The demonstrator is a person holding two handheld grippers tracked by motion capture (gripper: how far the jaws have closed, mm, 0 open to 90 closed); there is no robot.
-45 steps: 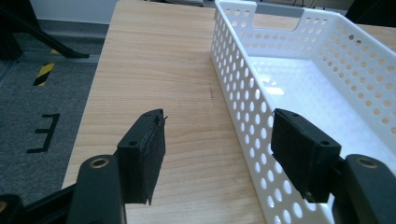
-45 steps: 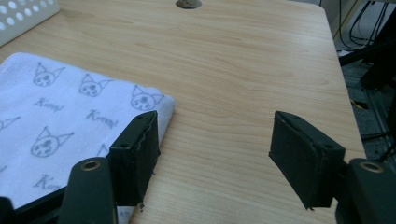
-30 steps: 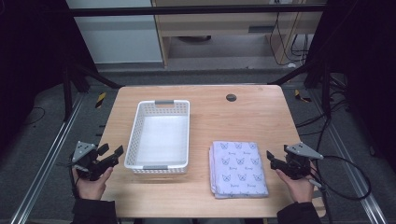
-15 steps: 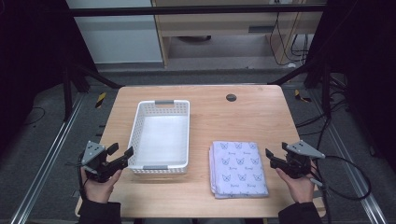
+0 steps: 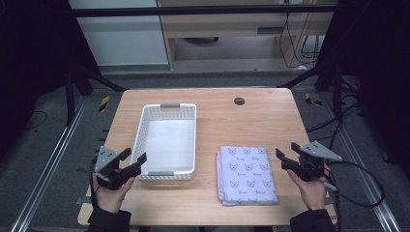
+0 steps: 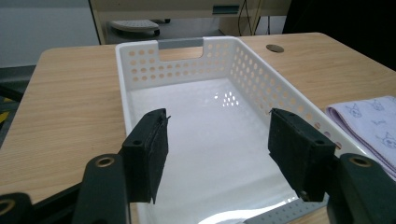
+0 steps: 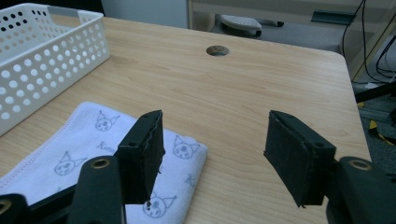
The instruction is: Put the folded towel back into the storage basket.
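The work in hand was the approach stage: neither claw had yet made contact with anything.

The left claw (image 5: 136,161) stood with its jaws apart at the near-left corner of the white basket (image 5: 191,145), at roughly 7 o'clock on the table (image 5: 251,121). In the left gripper view, the jaws framed the near rim of the basket (image 6: 243,65), whose floor was bare. Nothing lay between the jaws.

The right claw (image 5: 285,158) stood likewise with its jaws apart, at about 4 o'clock on the table, just beside the right edge of the folded cloth (image 5: 247,173). The cloth, pale lilac with a printed cat-face pattern, lay flat on the table to the right of the basket, apart from it. In the right gripper view, the cloth (image 7: 70,154) sat under and to the left of the left jaw; the right jaw stood over bare wood.

Judgement: the likely operation was transfer of the cloth into the basket. The next move would call for the right claw to travel toward 9 o'clock, descend onto the cloth's edge and close on all folded layers together. The left claw was placed to steady the basket if required.
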